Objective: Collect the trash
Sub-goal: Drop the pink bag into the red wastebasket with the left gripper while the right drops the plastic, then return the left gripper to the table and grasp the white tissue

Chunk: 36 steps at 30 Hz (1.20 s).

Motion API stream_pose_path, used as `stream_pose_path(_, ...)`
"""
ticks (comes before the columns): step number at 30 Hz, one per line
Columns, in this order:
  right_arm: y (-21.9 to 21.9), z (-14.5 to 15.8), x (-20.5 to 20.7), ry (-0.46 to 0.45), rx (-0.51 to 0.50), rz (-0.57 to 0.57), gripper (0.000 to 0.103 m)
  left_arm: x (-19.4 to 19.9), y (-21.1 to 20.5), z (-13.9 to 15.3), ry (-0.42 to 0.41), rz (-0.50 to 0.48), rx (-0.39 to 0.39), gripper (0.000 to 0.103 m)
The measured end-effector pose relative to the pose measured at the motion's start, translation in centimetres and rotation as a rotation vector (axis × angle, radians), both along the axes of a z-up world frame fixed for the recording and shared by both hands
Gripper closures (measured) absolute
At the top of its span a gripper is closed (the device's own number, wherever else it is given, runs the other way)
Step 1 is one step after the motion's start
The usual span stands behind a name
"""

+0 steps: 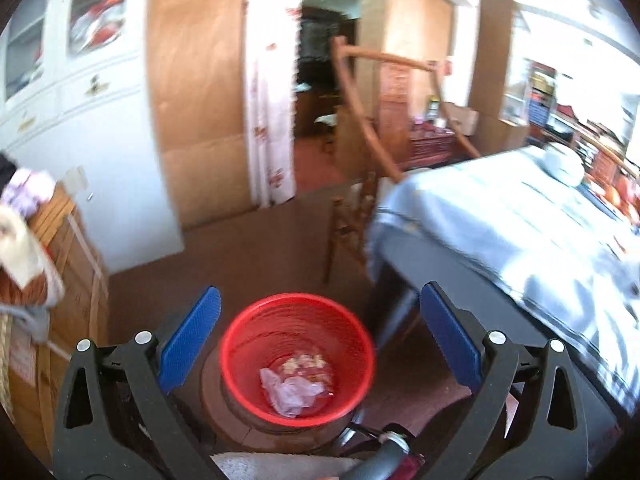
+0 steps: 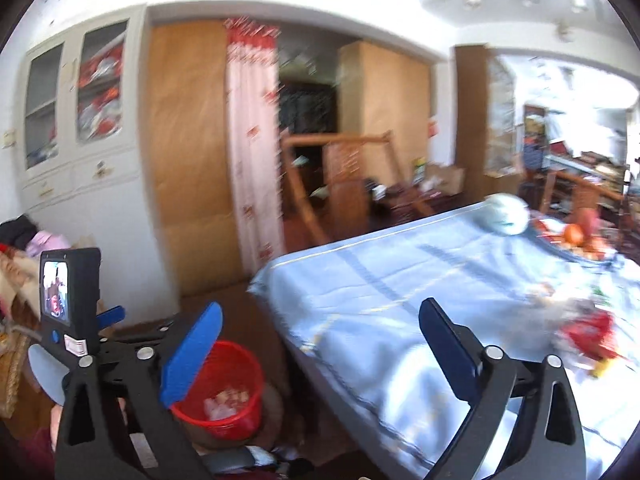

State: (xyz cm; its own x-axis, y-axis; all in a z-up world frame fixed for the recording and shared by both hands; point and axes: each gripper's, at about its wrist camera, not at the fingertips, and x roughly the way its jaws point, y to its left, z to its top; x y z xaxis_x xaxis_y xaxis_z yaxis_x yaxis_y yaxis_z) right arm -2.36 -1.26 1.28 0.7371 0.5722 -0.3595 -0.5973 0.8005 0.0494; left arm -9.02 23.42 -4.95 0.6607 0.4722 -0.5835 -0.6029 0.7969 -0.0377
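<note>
A red plastic bin [image 1: 297, 356] stands on the floor below my left gripper [image 1: 320, 316], which is open and empty above it. Crumpled plastic and scraps [image 1: 294, 388] lie in the bin's bottom. The bin also shows in the right wrist view [image 2: 226, 392], low on the left. My right gripper [image 2: 320, 332] is open and empty, over the near edge of the table with the light blue cloth [image 2: 400, 292]. Red wrapper trash [image 2: 588, 336] lies blurred on the cloth at the right. The back of the left gripper [image 2: 70, 292] shows at far left.
A wooden chair [image 1: 360, 184] stands by the table's far corner. A white bowl [image 2: 506, 208] and a plate of fruit [image 2: 580, 240] sit at the table's far end. Cardboard boxes with clothes [image 1: 60, 272] stand left. A white cabinet [image 1: 72, 92] and curtained doorway [image 1: 272, 100] lie behind.
</note>
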Motion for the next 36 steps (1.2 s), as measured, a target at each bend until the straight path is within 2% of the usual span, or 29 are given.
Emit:
stream_pose_path(4, -6.9, 0.1, -1.3, -0.04, 0.018, -0.159, 0.006, 0.5, -3.4, 0.7, -0.003, -0.114, 0.023, 0.007)
stream_pose_path(9, -15.2, -1.0, -1.8, -0.038, 0.049, -0.339, 0.006, 2.3, -8.1, 0.7, 0.033, -0.259, 0.038, 0.007)
stream_pose_path(13, -20.5, -2.7, -1.5, -0.032, 0.054, -0.487, 0.006, 4.9, -11.5, 0.4, 0.071, -0.409, 0.005, 0.007)
stream_pose_path(16, -24.2, -4.2, -1.1, -0.003, 0.076, -0.551, 0.006, 7.6, -15.0, 0.4, 0.101, -0.522, 0.027, 0.007)
stream_pose_path(19, -26.4, -5.3, -0.3, 0.018, 0.08, -0.602, 0.006, 10.2, -18.7, 0.5, 0.112, -0.609, 0.054, 0.007)
stream_pose_path(28, -29.2, -7.5, 3.5, 0.085, 0.092, -0.665, 0.006, 15.9, -28.2, -0.1, 0.157, -0.878, 0.021, 0.007)
stream_pose_path(36, -30.1, -7.7, 4.8, 0.129, 0.096, -0.678, 0.006, 20.1, -34.1, -1.5, 0.233, -1.013, -0.01, 0.007)
